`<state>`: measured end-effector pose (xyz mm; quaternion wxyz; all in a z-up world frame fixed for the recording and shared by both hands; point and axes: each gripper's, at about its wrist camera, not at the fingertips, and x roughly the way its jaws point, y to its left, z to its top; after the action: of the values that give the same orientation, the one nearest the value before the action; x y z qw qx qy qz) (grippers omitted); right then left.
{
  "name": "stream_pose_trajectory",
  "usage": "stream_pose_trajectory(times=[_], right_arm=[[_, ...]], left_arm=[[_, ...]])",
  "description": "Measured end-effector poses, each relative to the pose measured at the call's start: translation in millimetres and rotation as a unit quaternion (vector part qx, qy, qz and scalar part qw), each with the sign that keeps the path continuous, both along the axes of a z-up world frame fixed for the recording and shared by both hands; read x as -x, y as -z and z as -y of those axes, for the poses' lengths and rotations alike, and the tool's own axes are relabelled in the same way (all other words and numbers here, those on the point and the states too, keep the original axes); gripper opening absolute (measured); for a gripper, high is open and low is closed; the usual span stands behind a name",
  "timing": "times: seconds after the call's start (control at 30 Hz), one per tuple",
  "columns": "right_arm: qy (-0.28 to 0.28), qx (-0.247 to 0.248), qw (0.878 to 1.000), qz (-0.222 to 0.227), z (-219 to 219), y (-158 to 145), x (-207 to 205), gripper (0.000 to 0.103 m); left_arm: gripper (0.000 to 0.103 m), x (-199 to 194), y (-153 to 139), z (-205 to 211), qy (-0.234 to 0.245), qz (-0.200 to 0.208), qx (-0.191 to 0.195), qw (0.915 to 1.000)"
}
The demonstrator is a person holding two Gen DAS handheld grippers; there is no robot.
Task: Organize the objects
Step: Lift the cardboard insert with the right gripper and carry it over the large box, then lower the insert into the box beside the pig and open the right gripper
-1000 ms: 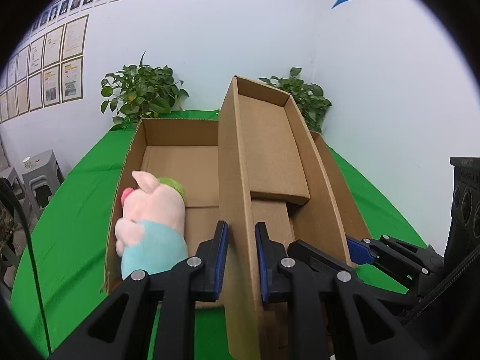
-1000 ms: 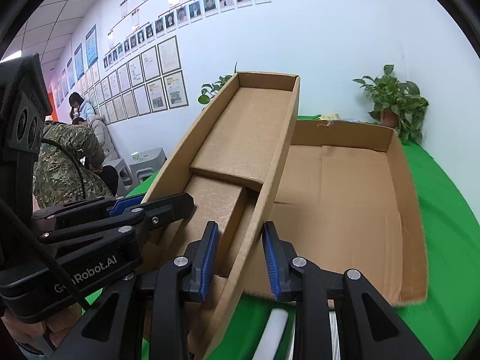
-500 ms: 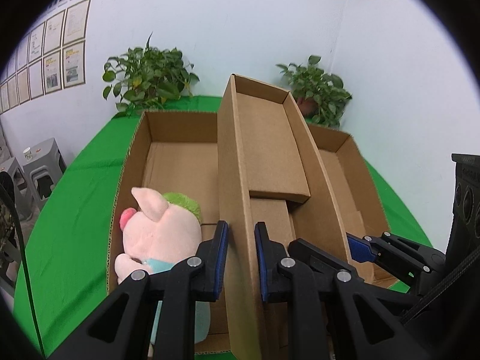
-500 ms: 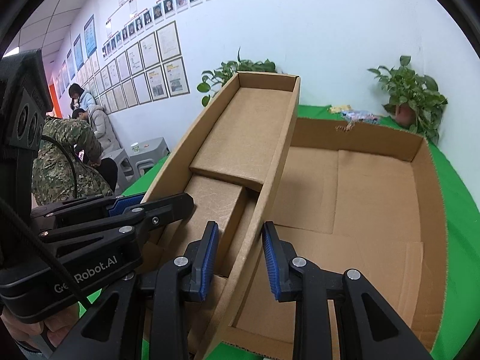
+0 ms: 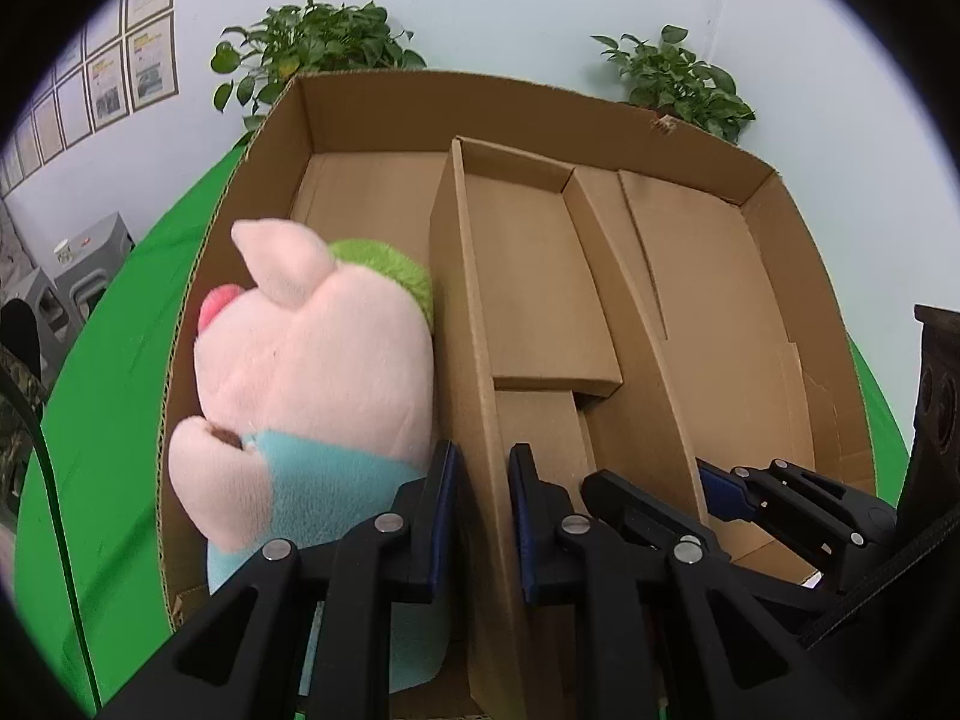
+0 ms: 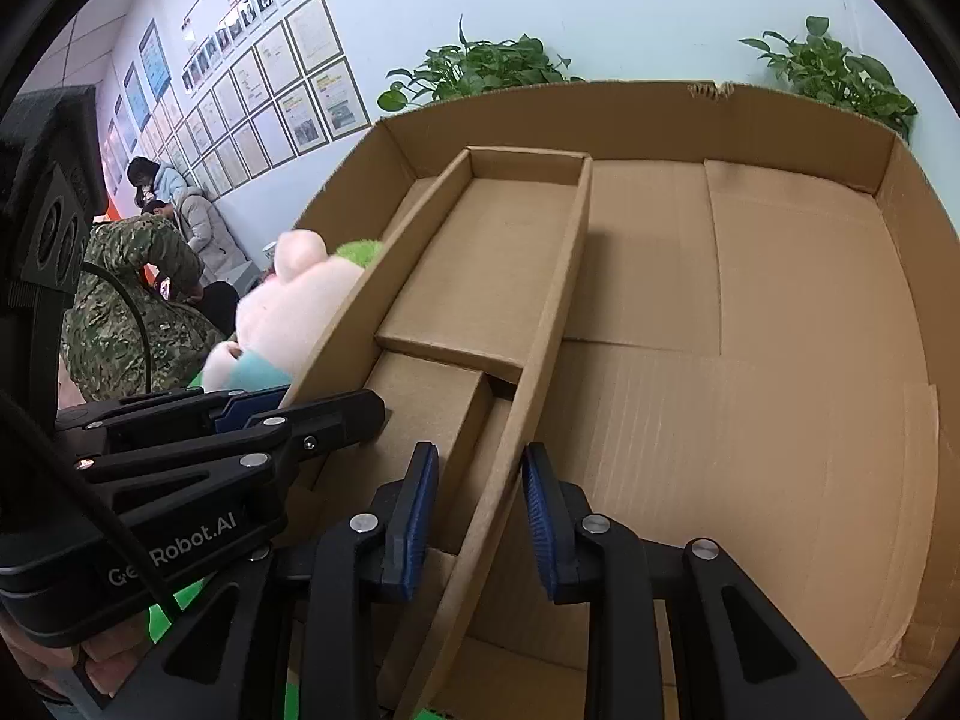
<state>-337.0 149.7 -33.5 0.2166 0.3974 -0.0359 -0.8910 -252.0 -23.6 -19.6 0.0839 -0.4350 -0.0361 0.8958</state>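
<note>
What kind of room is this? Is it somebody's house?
Probably not a house. It looks like an office or training room: rows of framed certificates and photos hang on the wall, potted plants stand behind, and a table with a green cloth holds the big cardboard box.

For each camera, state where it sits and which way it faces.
Left wrist: on the left tool, looking down along it into the big box; own fingers clamp the small box wall.
Right wrist: on the right tool, facing likewise; own fingers straddle the opposite wall.
Shared: both boxes, the plush pig, each other's tool.
</note>
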Motion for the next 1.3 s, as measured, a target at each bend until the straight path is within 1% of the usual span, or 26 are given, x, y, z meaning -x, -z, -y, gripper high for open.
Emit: stream_pose_trajectory(times=[0.17,0.27,0.33,0.4,0.5,0.53,0.57,0.77,0.87,0.97,1.1,1.2,1.3], right_arm=[[0.003,-0.003,1.000,0.000,9.5,10.5,10.0,0.025],[0.008,-0.002,1.000,0.004,16.6,17.8,8.7,0.024],[0.012,-0.001,1.000,0.004,22.4,18.6,7.6,0.023],[0.021,-0.011,1.000,0.004,26.2,22.5,6.0,0.021],[0.031,-0.019,0.999,0.023,33.4,37.2,16.2,0.018],[0.033,-0.023,0.999,0.025,36.6,42.2,18.8,0.018],[0.034,-0.027,0.999,0.017,40.4,44.6,19.9,0.018],[0.036,-0.046,0.998,0.009,58.8,48.0,30.5,0.018],[0.037,-0.059,0.998,0.003,66.4,48.0,32.5,0.018],[0.041,-0.063,0.997,0.006,73.4,49.2,35.4,0.018],[0.050,-0.077,0.996,0.007,75.9,50.7,21.6,0.018],[0.052,-0.095,0.994,0.008,84.3,48.6,29.6,0.018],[0.051,-0.098,0.994,0.013,91.7,47.7,35.7,0.019]], left_arm=[[0.017,4.1,1.6,-0.4,0.000,0.006,0.004,1.0000],[0.017,5.7,0.7,-0.6,-0.002,0.005,0.010,0.9999],[0.017,3.7,-0.8,0.9,0.001,0.005,0.004,1.0000],[0.017,-2.8,-5.5,1.5,0.002,-0.004,0.006,1.0000],[0.017,-13.5,-14.1,1.7,0.004,-0.021,0.017,0.9996],[0.017,-17.5,-16.9,2.9,0.003,-0.026,0.018,0.9995],[0.017,-21.7,-19.5,4.0,0.002,-0.032,0.018,0.9993],[0.017,-36.7,-26.7,8.3,0.002,-0.051,0.023,0.9985],[0.017,-38.9,-24.4,10.8,-0.002,-0.050,0.023,0.9985],[0.017,-41.2,-21.4,13.8,-0.008,-0.049,0.028,0.9984],[0.017,-46.6,-21.5,19.9,-0.016,-0.052,0.030,0.9981],[0.017,-50.8,-23.1,22.8,-0.023,-0.058,0.032,0.9975],[0.017,-55.2,-25.5,24.4,-0.029,-0.068,0.035,0.9966]])
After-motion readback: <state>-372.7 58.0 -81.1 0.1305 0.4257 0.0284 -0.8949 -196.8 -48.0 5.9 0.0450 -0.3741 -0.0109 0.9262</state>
